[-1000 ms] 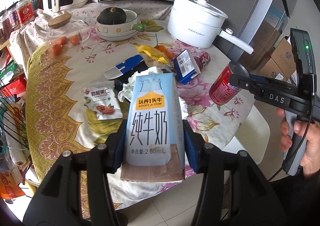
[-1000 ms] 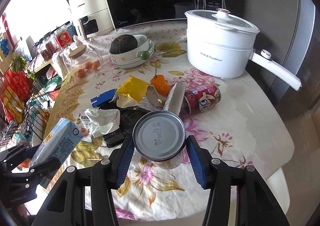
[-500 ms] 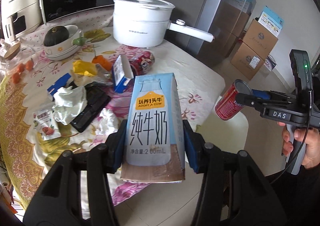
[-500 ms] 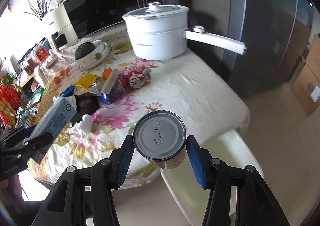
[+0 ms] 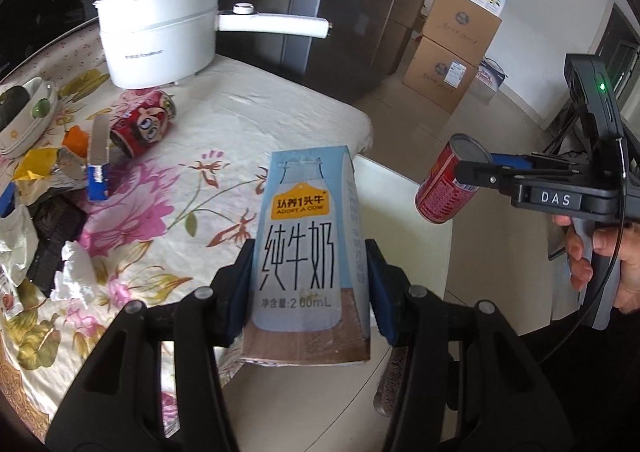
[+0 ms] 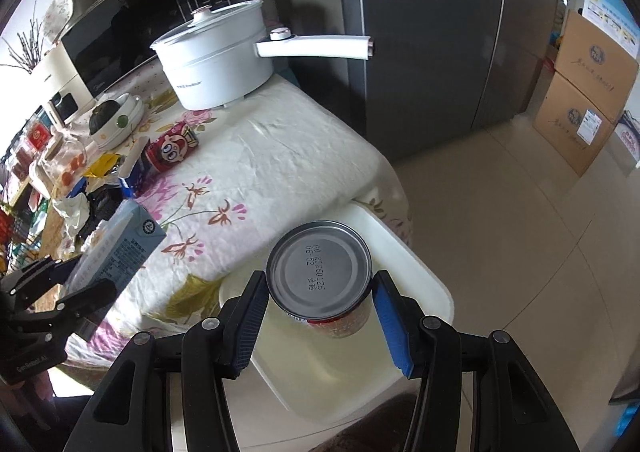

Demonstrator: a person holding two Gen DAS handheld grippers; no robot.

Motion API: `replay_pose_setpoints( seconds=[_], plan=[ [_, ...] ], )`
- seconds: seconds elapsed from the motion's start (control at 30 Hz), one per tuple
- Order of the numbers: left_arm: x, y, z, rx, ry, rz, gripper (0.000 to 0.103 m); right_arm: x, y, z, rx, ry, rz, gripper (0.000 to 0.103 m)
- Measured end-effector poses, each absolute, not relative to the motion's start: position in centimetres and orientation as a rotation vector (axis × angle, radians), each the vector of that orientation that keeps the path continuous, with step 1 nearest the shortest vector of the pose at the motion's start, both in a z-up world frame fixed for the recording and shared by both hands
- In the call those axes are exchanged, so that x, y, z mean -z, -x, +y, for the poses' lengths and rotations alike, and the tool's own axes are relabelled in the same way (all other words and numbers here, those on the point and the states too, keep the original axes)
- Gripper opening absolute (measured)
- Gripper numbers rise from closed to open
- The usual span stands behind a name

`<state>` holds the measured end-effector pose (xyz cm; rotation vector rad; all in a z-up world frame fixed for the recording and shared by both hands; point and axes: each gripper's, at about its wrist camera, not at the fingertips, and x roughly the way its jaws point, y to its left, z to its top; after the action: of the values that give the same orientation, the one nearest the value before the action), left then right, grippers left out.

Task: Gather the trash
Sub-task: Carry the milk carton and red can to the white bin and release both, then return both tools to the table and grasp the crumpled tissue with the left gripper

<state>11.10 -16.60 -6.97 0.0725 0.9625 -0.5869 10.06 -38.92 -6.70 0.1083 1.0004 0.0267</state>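
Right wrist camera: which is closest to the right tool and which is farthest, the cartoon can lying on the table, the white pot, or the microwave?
Nearest first from the right tool:
1. Cartoon can, lying on the flowery cloth, up and left.
2. White pot, behind it near the table's back.
3. Microwave, farthest, behind the pot.

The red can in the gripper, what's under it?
Under the red can held by the right gripper is a cream-white plastic seat or bin beside the table. The can covers part of it, so which one is unclear.
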Motion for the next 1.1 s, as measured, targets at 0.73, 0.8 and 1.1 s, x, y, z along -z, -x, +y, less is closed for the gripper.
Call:
replay_pose_setpoints(
  seconds=[0.73,0.8,1.1],
  plan=[
    [11.8,-12.6,-22.5,0.726,-0.153,0.958,0.067,8.6,-8.7,-45.0,0.075,-0.14,1.047,0.055],
    [11.5,-12.7,-22.0,0.688,-0.135,0.954,0.083,8.5,-8.7,-44.9,0.074,-0.138,1.047,0.055],
    [9.4,-12.8,-17.6,0.532,-0.115,0.951,0.096,8.5,-9.5,-43.5,0.057,-0.118,1.049,0.055]
  ],
)
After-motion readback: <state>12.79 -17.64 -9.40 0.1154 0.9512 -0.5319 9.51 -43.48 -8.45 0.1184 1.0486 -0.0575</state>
